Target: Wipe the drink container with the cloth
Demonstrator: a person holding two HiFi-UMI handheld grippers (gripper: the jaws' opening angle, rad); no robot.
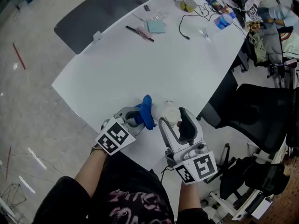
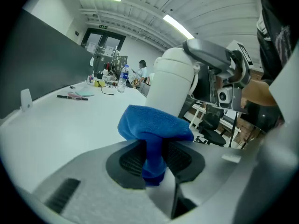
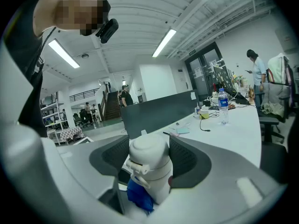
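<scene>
one cloth (image 1: 147,110) against drink container (image 1: 171,112)

Blue cloth (image 1: 147,111) beside white drink container (image 1: 171,112)

blue cloth (image 1: 147,110), white drink container (image 1: 171,112), white table (image 1: 154,64).

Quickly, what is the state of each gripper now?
The left gripper is shut on the cloth.
The right gripper is shut on the container.
</scene>
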